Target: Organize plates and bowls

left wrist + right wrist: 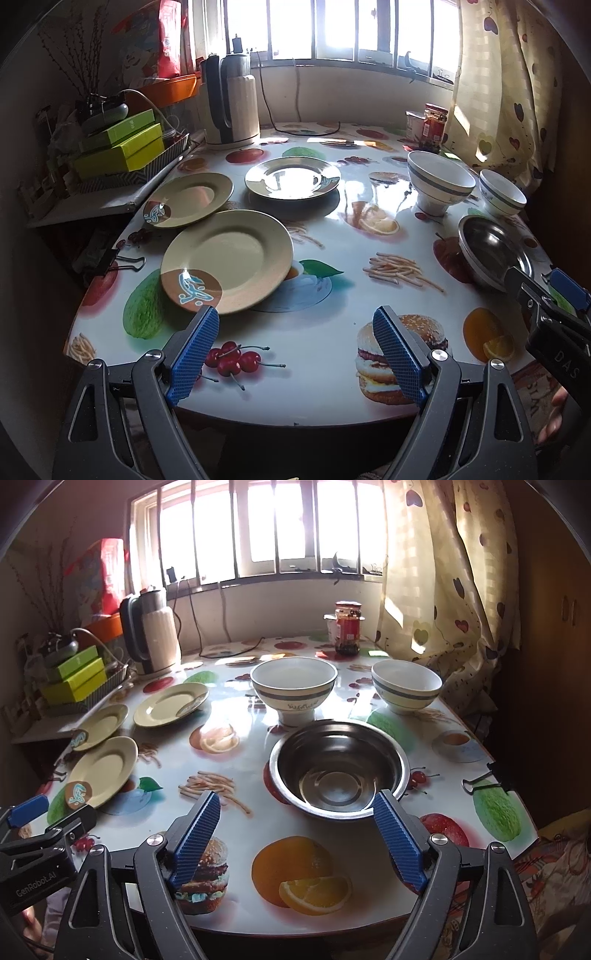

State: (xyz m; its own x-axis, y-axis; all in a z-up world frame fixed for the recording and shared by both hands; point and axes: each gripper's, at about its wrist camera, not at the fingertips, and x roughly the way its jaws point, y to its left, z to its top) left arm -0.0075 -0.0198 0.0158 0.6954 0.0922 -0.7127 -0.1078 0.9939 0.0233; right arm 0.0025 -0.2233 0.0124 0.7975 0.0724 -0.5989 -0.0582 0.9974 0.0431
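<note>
3 beige plates, 2 white bowls, 1 steel bowl.

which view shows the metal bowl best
The right wrist view: the metal bowl sits centred just ahead of the open right gripper, with its whole rim and inside visible. The left wrist view catches it only at the right edge, partly hidden by that gripper.
</note>
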